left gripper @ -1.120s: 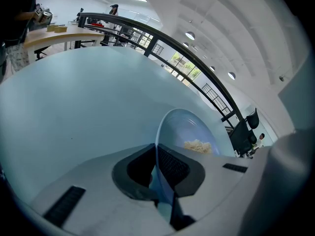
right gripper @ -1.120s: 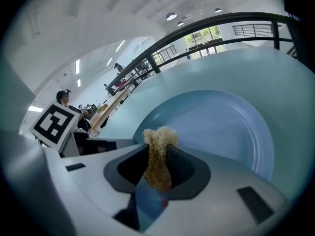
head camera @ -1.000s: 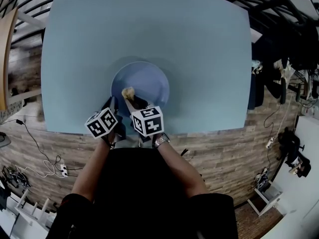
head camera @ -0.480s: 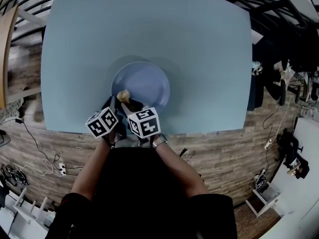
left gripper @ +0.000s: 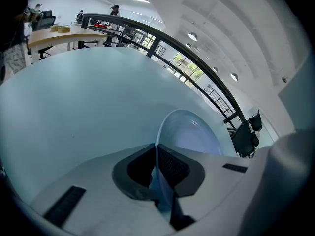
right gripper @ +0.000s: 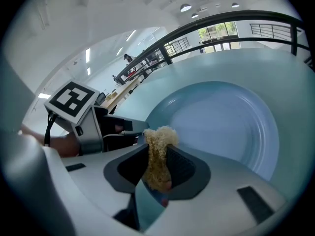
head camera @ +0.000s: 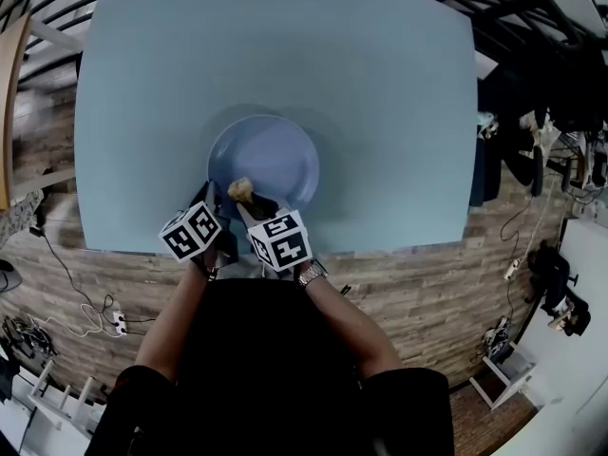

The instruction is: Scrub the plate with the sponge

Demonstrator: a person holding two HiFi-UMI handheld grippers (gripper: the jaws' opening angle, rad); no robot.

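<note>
Pale blue table (head camera: pixel 285 55) on wood-plank floor (head camera: pixel 427 293); black railing (right gripper: pixel 246 15) behind; round ceiling lights (left gripper: pixel 192 36) overhead.

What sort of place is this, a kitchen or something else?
Probably an open office or lab hall, not a kitchen: the plate sits on a plain blue table, a cabled power strip lies on the wood-look floor, and a black railing runs behind.

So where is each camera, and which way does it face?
Head view: on the person's head, facing steeply down at table, plate, left gripper, right gripper; forearms show.
Left gripper view: on the left gripper, along its jaws, shut on the plate's rim.
Right gripper view: on the right gripper, along jaws shut on the sponge, over the plate.
Shared: all show the plate.
</note>
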